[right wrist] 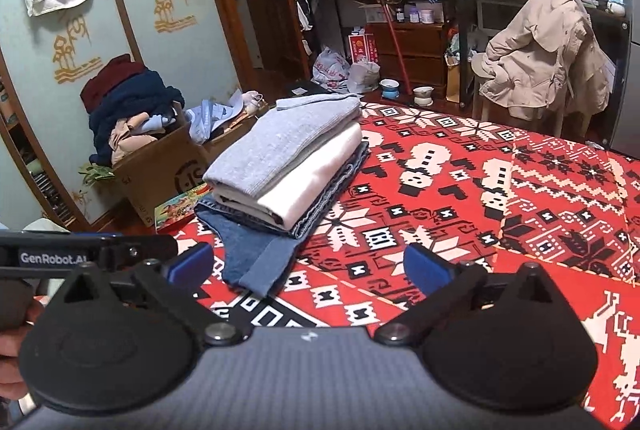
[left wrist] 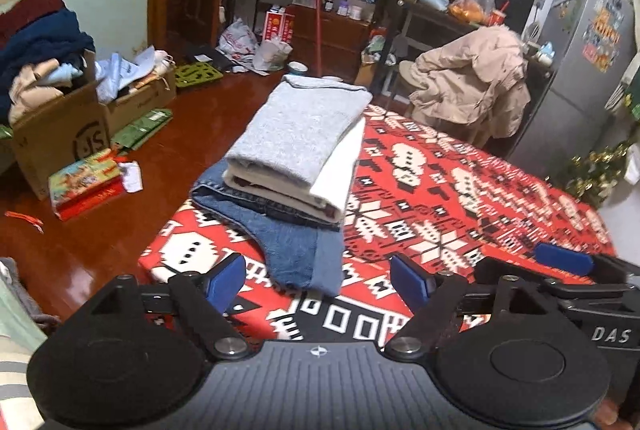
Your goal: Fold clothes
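While your left gripper (left wrist: 318, 284) and right gripper (right wrist: 308, 266) gape empty, the folded clothes stack (right wrist: 288, 170) sits near the blanket's (right wrist: 460, 198) left edge; their bodies read "DAS" and "GenRobot.AI".

Three folded garments (left wrist: 296, 150) stacked, two cardboard boxes (left wrist: 60, 138), two claws (left wrist: 318, 284), one blanket (left wrist: 460, 190)

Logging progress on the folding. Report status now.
Left claw open, empty. Right claw open, empty. Stack folded on the cloth: grey top, white, jeans beneath. Nothing in the way.
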Demonstrator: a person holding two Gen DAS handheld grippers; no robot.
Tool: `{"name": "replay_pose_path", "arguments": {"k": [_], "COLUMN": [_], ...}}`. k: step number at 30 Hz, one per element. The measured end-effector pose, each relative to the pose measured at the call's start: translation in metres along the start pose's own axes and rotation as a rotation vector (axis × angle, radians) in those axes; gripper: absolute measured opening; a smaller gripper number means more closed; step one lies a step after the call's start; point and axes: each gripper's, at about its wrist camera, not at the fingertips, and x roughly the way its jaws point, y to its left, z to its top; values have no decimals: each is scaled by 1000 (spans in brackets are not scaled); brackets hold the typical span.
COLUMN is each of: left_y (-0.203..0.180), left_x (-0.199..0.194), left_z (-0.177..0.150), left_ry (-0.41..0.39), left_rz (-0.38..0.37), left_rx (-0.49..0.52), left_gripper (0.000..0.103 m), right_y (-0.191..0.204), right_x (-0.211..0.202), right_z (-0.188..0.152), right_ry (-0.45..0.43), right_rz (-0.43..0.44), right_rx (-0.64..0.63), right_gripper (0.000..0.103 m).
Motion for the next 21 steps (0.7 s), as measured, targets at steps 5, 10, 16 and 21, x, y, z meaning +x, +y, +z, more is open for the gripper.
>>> {"name": "replay_pose_path", "arguments": {"k": [5, 10, 16, 21], "left_y": [-3, -6, -9, -10], "left_x": [-6, -8, -7, -8], "left_z": [-3, -6, -9, -10], "left_ry": [1, 14, 20, 16], "left_rz": [42, 74, 80, 92], "left_rx": [1, 11, 29, 45], "left_gripper": [83, 83, 83, 83], "right_y": [0, -2, -2, 0], "right_x": [-3, 1, 7, 10], "right_z": [0, -2, -6, -7], "right_ry": [12, 36, 64, 75], "right_rz": [-37, -59, -85, -90], "right_rx": [12, 19, 23, 22], "right_gripper": [102, 102, 102, 102]}}
